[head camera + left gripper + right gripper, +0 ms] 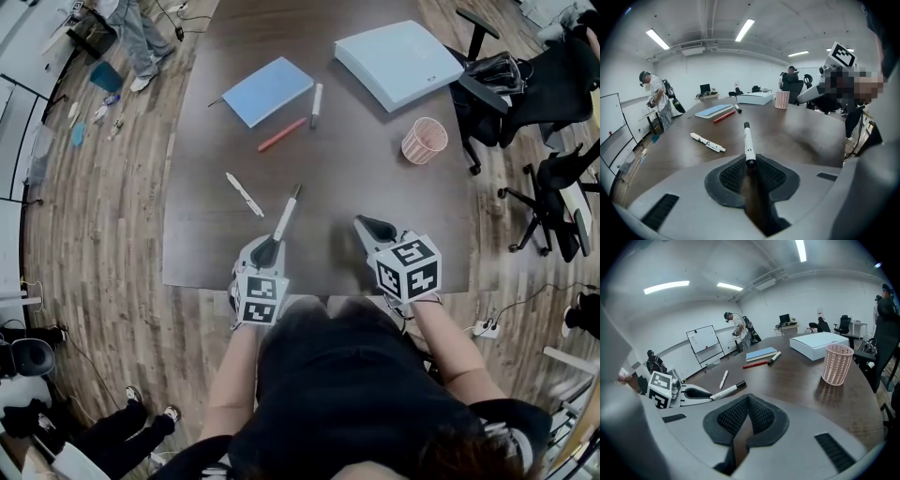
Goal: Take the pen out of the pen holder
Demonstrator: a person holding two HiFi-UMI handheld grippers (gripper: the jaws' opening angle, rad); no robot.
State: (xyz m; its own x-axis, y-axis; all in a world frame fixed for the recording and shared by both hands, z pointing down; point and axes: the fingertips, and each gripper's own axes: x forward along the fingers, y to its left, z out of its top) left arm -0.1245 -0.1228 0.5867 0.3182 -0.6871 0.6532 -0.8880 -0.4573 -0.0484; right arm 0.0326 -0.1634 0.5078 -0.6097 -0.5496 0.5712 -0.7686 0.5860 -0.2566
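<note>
Dark-clothed and seen from above, the person (347, 394) fills the lower frame at the near edge of the brown table (375, 216). A white box (398, 61) lies at upper right, with a blue notebook (268, 90) to its left. Below the box stands the pink mesh pen holder (424, 141), well apart from both grippers and apparently empty (nothing rises above its rim in the right gripper view).

At lower centre, the left gripper (750, 163) pinches a white marker pen (748, 140) by one end, the other end pointing up the frame toward mid-table. Beside it, the right gripper (748, 398) has its pads pressed together on nothing.

With the pen out of the holder, the task looks all but done; only laying it down seems left. Three more lie loose: a red pen (282, 134) and a black-capped marker (316, 104) just beside the notebook, and a white pen (244, 194) left of the held one.

Whether the held pen's far end touches the tabletop cannot be told. Its gripped end is buried between the pads, and both hands sit hidden under the marker cubes.
</note>
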